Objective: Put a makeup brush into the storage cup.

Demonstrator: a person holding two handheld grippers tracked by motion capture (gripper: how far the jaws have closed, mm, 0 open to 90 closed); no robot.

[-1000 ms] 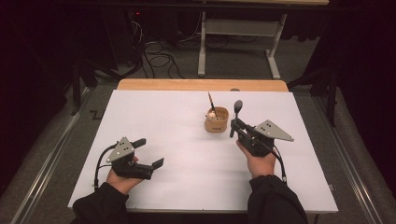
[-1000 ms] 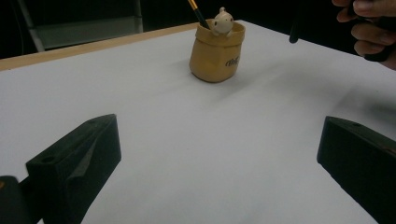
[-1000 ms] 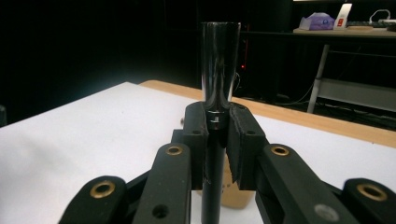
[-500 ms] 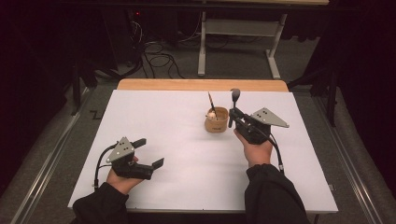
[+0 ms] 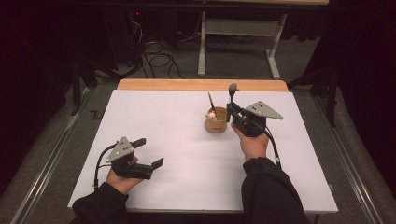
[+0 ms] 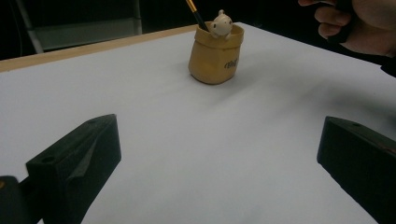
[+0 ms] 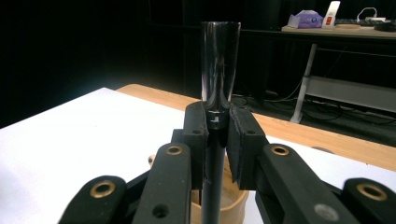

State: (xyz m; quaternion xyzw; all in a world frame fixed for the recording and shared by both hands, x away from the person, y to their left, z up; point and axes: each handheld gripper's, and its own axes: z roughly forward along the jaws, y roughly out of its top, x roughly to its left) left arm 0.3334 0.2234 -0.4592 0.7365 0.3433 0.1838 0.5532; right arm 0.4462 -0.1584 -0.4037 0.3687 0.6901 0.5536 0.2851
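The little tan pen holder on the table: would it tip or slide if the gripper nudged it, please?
The pen holder looks squat with a broad base, so it would probably slide on the smooth white table rather than tip. It seems small and light, and the brush leaning inside may shift its balance slightly.

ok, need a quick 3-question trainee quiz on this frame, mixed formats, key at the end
1. True or false: the right gripper is shut on a dark brush, held upright.
2. Multiple choice: the tan holder stands on the white table
A. between the left gripper's jaws
B. right beside the right gripper
C. tipped over at the table's near edge
3. Fill in: the left gripper is ___ and holds nothing.

Key
1. true
2. B; it already contains one slim brush and a small pale figure.
3. open
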